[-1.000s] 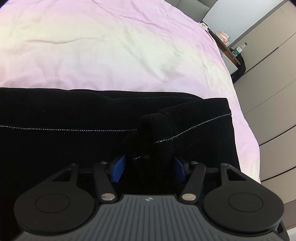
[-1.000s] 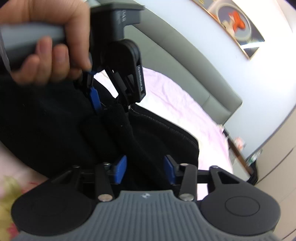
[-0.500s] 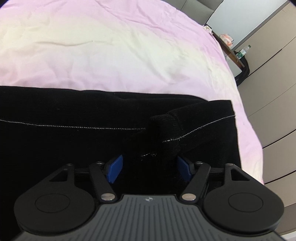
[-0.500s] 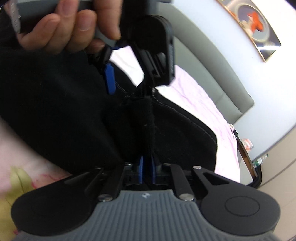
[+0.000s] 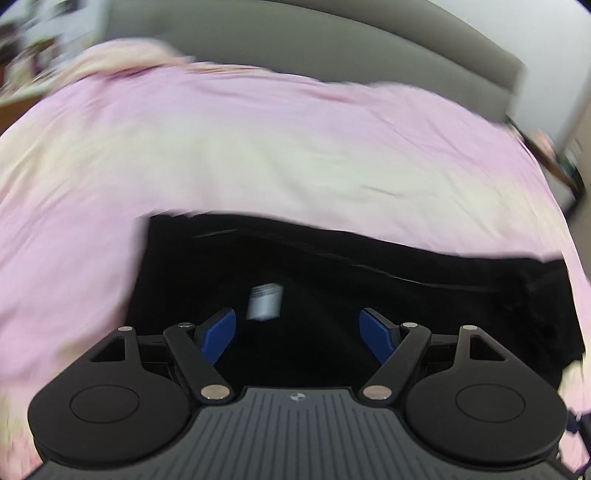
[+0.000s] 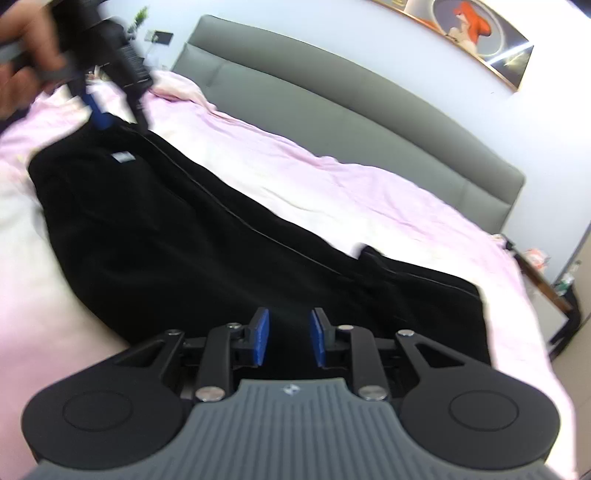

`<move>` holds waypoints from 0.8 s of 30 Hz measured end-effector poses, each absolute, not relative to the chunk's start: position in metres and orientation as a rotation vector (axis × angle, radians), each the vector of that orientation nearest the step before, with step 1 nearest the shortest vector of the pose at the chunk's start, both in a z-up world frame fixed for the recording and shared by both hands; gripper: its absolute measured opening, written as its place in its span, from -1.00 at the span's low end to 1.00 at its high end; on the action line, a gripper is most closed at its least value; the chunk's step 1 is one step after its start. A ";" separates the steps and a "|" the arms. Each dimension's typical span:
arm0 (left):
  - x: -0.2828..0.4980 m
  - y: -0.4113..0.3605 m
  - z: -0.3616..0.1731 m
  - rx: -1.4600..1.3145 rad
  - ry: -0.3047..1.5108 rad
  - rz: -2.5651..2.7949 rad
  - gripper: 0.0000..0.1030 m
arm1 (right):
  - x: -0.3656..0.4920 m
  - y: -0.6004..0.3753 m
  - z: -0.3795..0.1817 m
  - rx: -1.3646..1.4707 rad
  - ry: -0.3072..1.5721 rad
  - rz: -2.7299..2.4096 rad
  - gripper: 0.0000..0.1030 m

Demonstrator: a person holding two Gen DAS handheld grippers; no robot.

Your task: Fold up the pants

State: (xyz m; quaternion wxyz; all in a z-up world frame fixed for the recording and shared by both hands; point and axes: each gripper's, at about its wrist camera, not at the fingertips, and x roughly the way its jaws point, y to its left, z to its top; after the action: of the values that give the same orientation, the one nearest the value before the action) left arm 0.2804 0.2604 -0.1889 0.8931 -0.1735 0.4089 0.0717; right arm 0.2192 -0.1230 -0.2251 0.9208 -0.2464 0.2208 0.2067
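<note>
Blue-padded left gripper (image 5: 297,328) over black pants (image 5: 369,288)

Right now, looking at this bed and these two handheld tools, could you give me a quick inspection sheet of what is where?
Surface: bed with pink sheet, wrinkled.
Job's things: black pants lying long across the sheet, a white label showing near one end.
Clutter: nothing seen on the sheet besides the pants.
Grippers: left gripper open over the label end, fingers wide, nothing between them; its jaws have just been opening. Right gripper over the other end, fingers narrowly apart, gripping nothing.
Cables: nothing seen.
Surroundings: grey headboard, framed picture, side table with small items, too blurred to name.
</note>
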 end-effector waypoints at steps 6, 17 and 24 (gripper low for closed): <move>0.194 0.343 -0.237 -0.818 0.790 0.321 0.75 | 0.189 -0.035 -0.222 -0.444 0.476 0.530 -0.62; 0.178 0.372 -0.295 -1.143 0.672 0.280 1.00 | 0.188 0.033 -0.237 -0.406 0.569 0.567 -0.60; 0.197 0.377 -0.305 -1.267 0.522 0.164 1.00 | 0.192 0.042 -0.243 -0.507 0.571 0.553 -0.46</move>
State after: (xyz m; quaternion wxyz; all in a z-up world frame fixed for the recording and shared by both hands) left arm 0.1975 0.3773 -0.3054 0.7711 -0.5846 0.2406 0.0758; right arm 0.1919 0.0420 -0.2434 0.8909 -0.2444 0.2750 0.2664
